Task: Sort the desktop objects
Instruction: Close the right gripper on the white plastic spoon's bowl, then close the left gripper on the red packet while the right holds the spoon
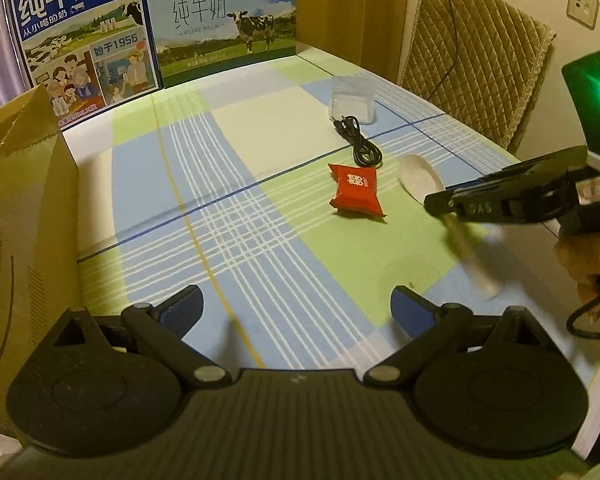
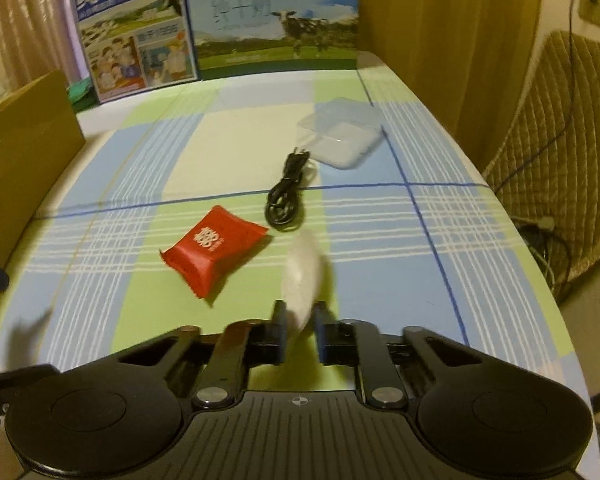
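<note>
A white plastic spoon (image 1: pixel 419 178) hangs tilted over the checked tablecloth (image 1: pixel 260 208), bowl end up. My right gripper (image 1: pixel 440 202) is shut on its handle. In the right wrist view the spoon (image 2: pixel 304 268) sticks out forward between the pads of that gripper (image 2: pixel 299 320). A red snack packet (image 1: pixel 356 196) (image 2: pixel 212 252) lies just left of the spoon. Behind it are a coiled black cable (image 1: pixel 362 142) (image 2: pixel 286 196) and a clear plastic box (image 1: pixel 352 100) (image 2: pixel 340 136). My left gripper (image 1: pixel 296 296) is open and holds nothing, low over the cloth's near side.
An open cardboard box (image 1: pixel 20 208) stands at the left edge. Two milk cartons (image 1: pixel 84 40) (image 1: pixel 224 20) line the back. A padded chair (image 1: pixel 476 60) sits beyond the table's right edge, with a cord hanging down from wall sockets. A hand (image 1: pixel 588 256) holds the right gripper.
</note>
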Demonstrator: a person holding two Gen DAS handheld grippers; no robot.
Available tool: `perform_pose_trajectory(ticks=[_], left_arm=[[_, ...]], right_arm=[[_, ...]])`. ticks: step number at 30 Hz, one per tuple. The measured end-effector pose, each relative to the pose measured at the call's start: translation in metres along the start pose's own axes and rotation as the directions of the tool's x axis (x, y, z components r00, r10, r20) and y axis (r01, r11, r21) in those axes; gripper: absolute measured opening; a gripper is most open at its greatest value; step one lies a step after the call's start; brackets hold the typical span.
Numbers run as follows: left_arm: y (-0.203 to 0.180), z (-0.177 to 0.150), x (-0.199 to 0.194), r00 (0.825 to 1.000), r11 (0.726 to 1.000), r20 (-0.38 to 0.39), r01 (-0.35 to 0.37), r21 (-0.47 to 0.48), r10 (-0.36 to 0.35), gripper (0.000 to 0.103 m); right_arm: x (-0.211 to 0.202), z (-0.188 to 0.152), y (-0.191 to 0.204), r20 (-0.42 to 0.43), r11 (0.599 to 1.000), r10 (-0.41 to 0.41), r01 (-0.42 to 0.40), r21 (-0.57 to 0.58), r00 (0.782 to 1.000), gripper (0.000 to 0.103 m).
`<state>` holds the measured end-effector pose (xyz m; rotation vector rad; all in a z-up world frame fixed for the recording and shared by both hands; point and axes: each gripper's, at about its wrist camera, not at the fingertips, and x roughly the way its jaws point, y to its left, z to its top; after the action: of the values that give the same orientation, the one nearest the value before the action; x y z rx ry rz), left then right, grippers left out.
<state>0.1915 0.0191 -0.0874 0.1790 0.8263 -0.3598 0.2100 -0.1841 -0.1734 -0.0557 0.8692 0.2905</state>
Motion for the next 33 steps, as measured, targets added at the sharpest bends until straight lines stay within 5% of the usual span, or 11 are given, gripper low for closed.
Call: perform_pose_trajectory(ticks=[20,26,33], left_arm=[[-0.01,0.028,0.031,0.997,0.999,0.055,0.051,-0.012,-0.05,0.091],[-0.024,0.052,0.057,0.996,0.997,0.066,0.048,0.066,-0.052,0.089],[-0.038,0.064,0.088,0.997,0.993,0.026,0.065,0.097,-0.068,0.067]], right_arm=[[0.005,0.025,-0.034,-0.009,0.995,0.086,-0.085,0.059,0.996,0.0],[0.005,0.028,-0.038,-0.009,0.991,0.104,-0.103,0.086,0.995,0.0],[0.006,0.031,-0.043,-0.01,0.984,0.127,-0.125,0.125,0.992,0.0]])
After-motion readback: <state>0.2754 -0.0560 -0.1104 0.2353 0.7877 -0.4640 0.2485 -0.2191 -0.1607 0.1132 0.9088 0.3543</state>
